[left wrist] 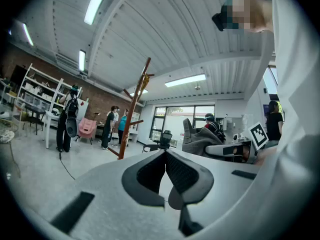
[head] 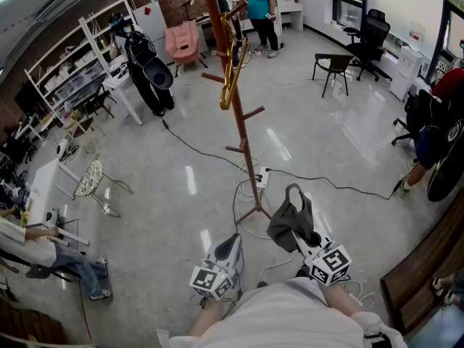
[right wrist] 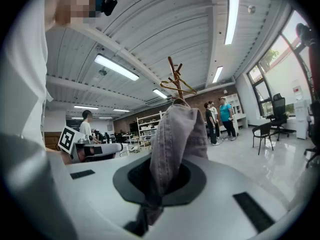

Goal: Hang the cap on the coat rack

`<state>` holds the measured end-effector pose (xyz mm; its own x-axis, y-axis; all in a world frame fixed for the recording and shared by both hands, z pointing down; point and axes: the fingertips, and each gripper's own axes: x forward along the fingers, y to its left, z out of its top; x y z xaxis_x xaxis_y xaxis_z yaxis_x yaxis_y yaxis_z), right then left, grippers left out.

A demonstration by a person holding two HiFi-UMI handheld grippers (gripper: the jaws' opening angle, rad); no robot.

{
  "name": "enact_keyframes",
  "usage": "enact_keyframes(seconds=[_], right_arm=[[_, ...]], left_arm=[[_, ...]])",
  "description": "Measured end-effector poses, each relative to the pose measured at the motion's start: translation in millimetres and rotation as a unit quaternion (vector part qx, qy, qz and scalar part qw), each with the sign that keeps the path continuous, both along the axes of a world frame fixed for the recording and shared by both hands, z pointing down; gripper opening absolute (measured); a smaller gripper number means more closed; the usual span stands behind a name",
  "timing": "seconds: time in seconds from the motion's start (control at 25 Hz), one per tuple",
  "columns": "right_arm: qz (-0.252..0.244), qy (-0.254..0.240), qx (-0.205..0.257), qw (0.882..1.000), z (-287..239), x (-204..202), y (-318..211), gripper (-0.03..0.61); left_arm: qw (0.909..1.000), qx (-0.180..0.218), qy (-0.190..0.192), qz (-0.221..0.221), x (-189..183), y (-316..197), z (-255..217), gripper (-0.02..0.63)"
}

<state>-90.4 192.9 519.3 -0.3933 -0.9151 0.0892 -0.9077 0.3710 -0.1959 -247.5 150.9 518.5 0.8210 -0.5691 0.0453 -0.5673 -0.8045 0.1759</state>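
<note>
Right gripper (head: pixel 303 239): held level, fingers clamped on grey cap (head: pixel 291 220); cloth bunched between the fingers and standing up past them in right gripper view.
Left gripper (head: pixel 232 243): held level, just beside the right one; fingers together at the tips, nothing between.
Coat rack (head: pixel 243 133): brown wood, upright on glossy floor (head: pixel 159 216); short pegs up the pole; yellow curved item (head: pixel 232 78) hung high.
Cap position: near the rack's foot in head view, apart from every peg, not yet hung.
White power strip (head: pixel 262 177) and cables (head: pixel 326 185): on floor by the foot.
Black chair (head: pixel 333 67), standing people (head: pixel 259 6): well beyond.
</note>
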Motion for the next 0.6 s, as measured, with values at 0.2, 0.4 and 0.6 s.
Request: enact_keyframes(seconds=[0.2, 0.4, 0.6], right_arm=[[-0.003, 0.001, 0.004, 1.0, -7.4, 2.0, -2.1, 0.017], [-0.004, 0.002, 0.0, 1.0, -6.1, 2.0, -5.1, 0.017], [-0.009, -0.007, 0.01, 1.0, -7.4, -1.2, -5.4, 0.017]], left_arm=[[1.0, -0.001, -0.005, 0.003, 6.3, -2.1, -4.5, 0.009], [1.0, -0.001, -0.002, 0.001, 7.0, -5.8, -5.5, 0.009], [1.0, 0.001, -0.001, -0.003, 4.2, -6.3, -3.5, 0.009]])
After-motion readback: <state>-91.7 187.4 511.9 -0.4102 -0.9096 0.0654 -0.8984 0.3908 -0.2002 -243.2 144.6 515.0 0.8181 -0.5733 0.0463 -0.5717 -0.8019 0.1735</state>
